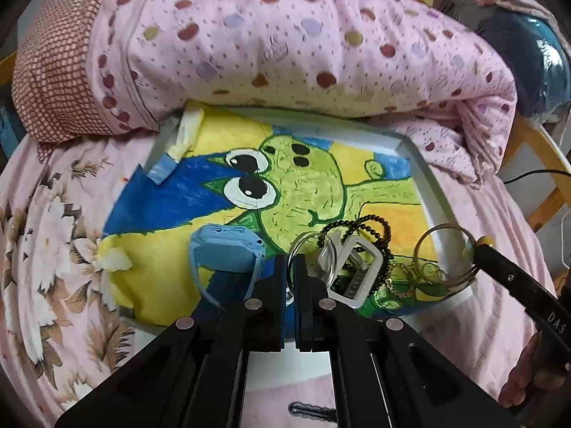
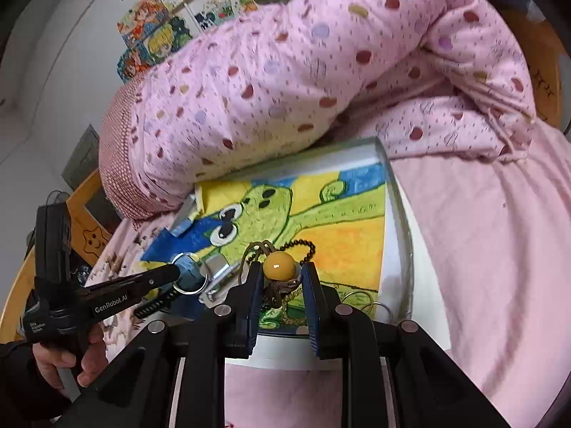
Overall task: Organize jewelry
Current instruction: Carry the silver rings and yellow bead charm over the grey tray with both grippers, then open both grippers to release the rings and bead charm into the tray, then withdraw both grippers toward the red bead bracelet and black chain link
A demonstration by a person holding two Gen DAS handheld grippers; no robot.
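A painted frog board (image 1: 221,164) lies on the bed and holds a jewelry pile. My left gripper (image 1: 292,267) is shut on a thin silver ring (image 1: 299,249) next to a silver buckle (image 1: 357,271), a black bead bracelet (image 1: 371,221) and a blue watch (image 1: 225,253). My right gripper (image 2: 280,274) is closed on a yellow bead pendant (image 2: 279,266) with a brown cord, held just above the board (image 2: 342,235). A large gold hoop (image 1: 446,253) and thin gold chain (image 1: 399,281) lie at the pile's right.
A rolled pink spotted quilt (image 1: 285,42) lies behind the board. A pink flowered sheet (image 1: 46,235) covers the bed on the left. A wooden bed rail (image 1: 549,178) and cable are at the right. Posters (image 2: 200,3) hang on the wall.
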